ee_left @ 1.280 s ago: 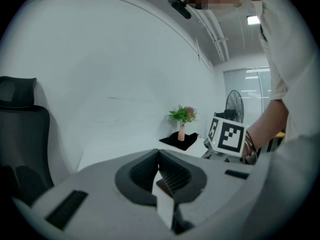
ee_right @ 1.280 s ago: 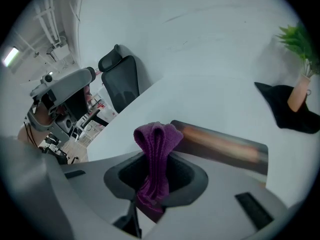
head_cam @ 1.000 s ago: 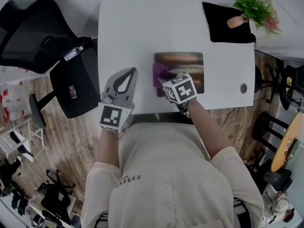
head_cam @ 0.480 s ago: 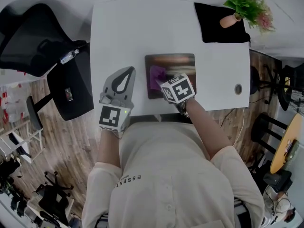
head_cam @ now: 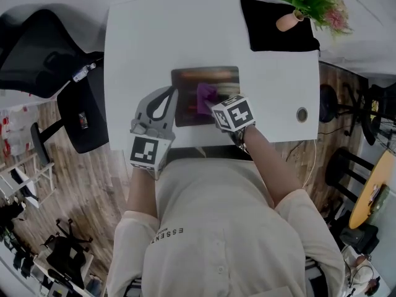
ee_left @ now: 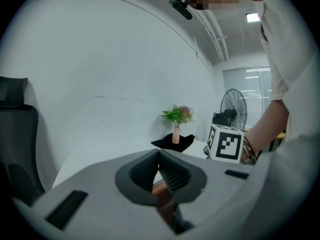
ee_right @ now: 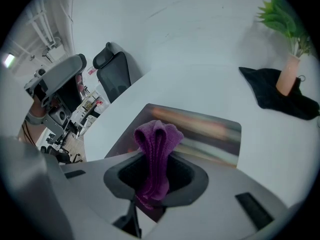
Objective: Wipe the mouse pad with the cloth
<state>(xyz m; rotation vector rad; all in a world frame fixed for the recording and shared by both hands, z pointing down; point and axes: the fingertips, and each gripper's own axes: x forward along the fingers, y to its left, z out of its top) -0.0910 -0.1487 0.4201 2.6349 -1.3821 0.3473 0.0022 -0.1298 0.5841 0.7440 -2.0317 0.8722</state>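
Note:
A dark, glossy mouse pad lies near the front middle of the white table. My right gripper is shut on a folded purple cloth, which rests on the pad's middle. In the right gripper view the cloth stands up out of the right gripper, with the pad beyond it. My left gripper is shut, its tip at the pad's left edge. In the left gripper view the left gripper shows a brown strip of pad below the closed jaws.
A black cloth with a potted plant in a small vase lies at the table's far right corner. A cable hole is at the right. A black office chair stands left of the table. The person's body is against the front edge.
The right gripper has dragged the purple cloth rightward across the pad, from its left edge to its middle. The left gripper has come right, up to the pad's left edge.

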